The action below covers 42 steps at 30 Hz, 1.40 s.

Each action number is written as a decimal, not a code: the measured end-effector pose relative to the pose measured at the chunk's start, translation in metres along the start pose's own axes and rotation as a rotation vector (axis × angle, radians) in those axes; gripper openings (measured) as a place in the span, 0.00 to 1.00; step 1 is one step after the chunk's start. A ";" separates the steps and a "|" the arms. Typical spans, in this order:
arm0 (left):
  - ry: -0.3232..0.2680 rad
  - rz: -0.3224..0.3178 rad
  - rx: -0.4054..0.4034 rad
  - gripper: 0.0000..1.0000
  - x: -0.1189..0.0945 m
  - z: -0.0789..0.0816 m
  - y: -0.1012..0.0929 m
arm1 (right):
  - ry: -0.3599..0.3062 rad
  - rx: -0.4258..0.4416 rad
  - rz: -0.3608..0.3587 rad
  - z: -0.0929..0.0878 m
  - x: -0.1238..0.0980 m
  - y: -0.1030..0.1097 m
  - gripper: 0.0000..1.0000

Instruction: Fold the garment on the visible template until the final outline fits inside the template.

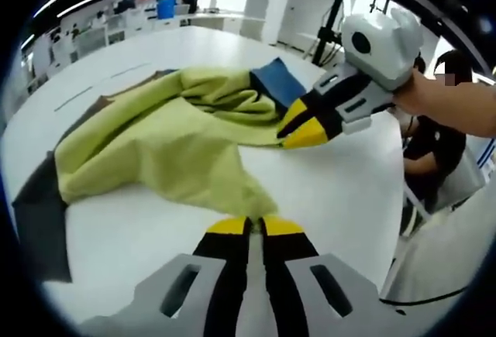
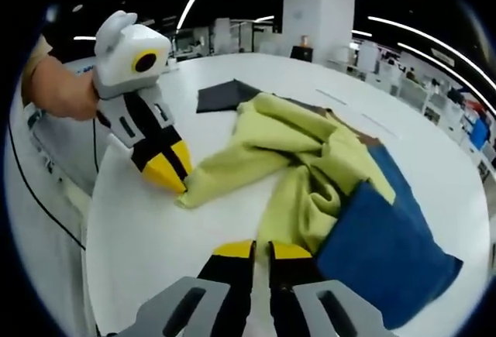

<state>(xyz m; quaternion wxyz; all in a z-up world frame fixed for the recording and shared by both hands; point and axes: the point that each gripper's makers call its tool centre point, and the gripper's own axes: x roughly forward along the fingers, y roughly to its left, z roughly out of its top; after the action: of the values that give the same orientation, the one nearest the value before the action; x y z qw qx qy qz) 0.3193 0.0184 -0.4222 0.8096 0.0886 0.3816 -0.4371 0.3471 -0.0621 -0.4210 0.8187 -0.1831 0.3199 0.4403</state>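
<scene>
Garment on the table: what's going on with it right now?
A person is folding a yellow-green garment on a white table with two handheld grippers. The left gripper is shut on one corner of it; the right gripper is shut on another bunched part. The garment lies crumpled over a dark template, beside a blue cloth, and is not yet folded flat.

Two close, low views from opposite sides of the white table (image 1: 139,236), facing inward, both sharing the yellow-green garment (image 1: 163,147).

Open hall, ceiling light strips (image 2: 188,8), white pillar (image 2: 318,12).
</scene>
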 end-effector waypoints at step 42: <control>-0.037 0.065 -0.039 0.00 -0.049 -0.015 0.041 | -0.004 0.089 -0.074 -0.018 -0.044 -0.020 0.00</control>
<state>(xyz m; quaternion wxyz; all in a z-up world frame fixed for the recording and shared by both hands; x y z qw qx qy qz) 0.3269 0.0820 -0.4061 0.8318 0.0771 0.3720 -0.4047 0.3399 -0.1100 -0.4037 0.8422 -0.1575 0.3307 0.3956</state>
